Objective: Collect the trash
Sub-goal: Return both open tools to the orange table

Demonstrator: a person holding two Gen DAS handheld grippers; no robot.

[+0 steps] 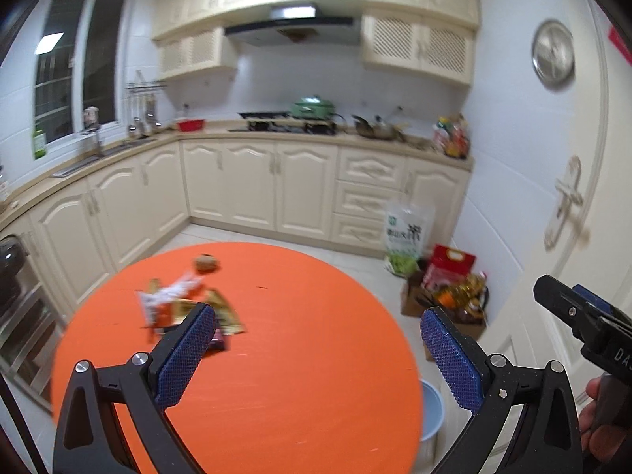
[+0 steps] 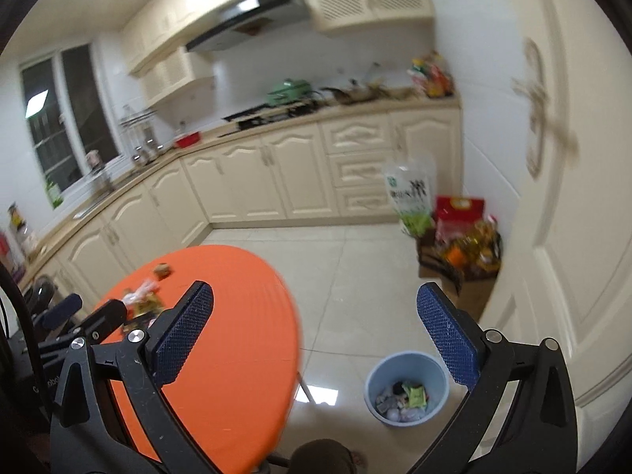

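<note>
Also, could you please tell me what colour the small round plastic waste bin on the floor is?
Light blue; the small round plastic waste bin shows best in the right wrist view.

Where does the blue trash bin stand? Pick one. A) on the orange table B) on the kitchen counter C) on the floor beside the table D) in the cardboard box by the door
C: the right wrist view shows the blue trash bin on the tiled floor, past the edge of the orange table, with wrappers already in it.
</note>
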